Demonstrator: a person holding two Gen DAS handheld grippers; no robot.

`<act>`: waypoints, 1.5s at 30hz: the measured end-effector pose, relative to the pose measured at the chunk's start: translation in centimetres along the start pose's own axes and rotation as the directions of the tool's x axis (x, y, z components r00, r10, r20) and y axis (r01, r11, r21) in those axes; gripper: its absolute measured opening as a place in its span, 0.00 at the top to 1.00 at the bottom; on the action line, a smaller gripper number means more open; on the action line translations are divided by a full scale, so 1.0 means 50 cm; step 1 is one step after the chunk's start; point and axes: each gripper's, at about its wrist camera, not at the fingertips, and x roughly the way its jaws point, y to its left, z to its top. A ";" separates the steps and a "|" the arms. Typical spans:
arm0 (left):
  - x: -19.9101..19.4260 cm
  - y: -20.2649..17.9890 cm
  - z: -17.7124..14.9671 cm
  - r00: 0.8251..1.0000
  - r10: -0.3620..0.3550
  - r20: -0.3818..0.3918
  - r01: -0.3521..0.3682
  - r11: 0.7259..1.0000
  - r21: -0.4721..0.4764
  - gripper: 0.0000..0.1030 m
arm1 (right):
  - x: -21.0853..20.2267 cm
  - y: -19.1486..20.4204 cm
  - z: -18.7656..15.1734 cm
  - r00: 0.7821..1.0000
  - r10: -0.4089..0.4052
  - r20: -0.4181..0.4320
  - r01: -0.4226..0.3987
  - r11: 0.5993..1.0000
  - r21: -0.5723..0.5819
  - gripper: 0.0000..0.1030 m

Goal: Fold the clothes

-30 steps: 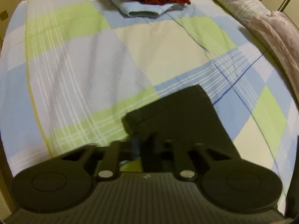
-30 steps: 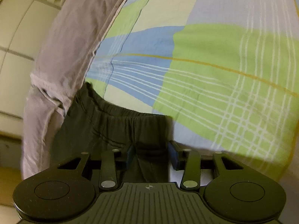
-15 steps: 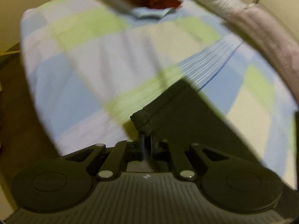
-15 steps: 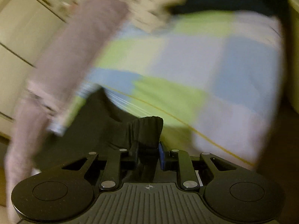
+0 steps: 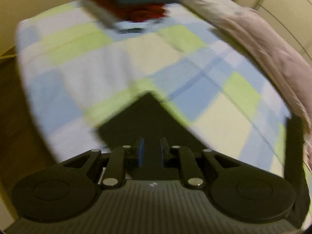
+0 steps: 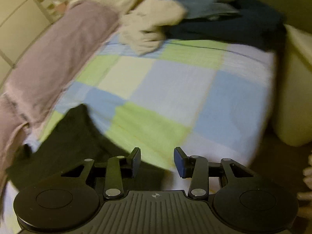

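Note:
A dark garment (image 5: pixel 148 117) lies on the checked bed sheet (image 5: pixel 117 62), its pointed corner facing away from me in the blurred left wrist view. My left gripper (image 5: pixel 151 152) hovers over its near part, open by a small gap, with nothing pinched between the blue pads. In the right wrist view the same dark garment (image 6: pixel 74 136) spreads at the lower left of the sheet (image 6: pixel 175 89). My right gripper (image 6: pixel 157 161) is wide open above the garment's right edge and holds nothing.
A stack of folded clothes (image 5: pixel 136 9), red and blue, sits at the far end of the bed. A pinkish-grey blanket (image 5: pixel 263 44) runs along one side. Loose cream clothes (image 6: pixel 152 25) and navy clothes (image 6: pixel 224 25) are heaped at the other end. The bed's edge (image 6: pixel 271 97) drops off at the right.
Both grippers were shut on the dark garment half a second ago and have let go. The garment now lies on the sheet, and both cameras have pulled back and up.

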 end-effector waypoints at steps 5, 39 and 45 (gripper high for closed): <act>0.109 -0.178 0.014 0.979 -0.176 -0.098 0.182 0.982 0.053 0.87 | 0.081 0.120 0.008 0.994 0.067 -0.083 -0.083 0.973 -0.214 0.60; 0.559 -0.974 -0.024 0.813 -0.425 -0.397 0.568 0.726 0.387 0.77 | 0.415 0.361 0.081 0.935 -0.105 -0.340 -0.030 0.928 -0.371 0.57; 0.560 -0.929 -0.024 0.844 -0.344 -0.411 0.486 0.814 0.318 0.66 | 0.420 0.357 0.086 0.929 -0.093 -0.358 -0.049 0.929 -0.367 0.57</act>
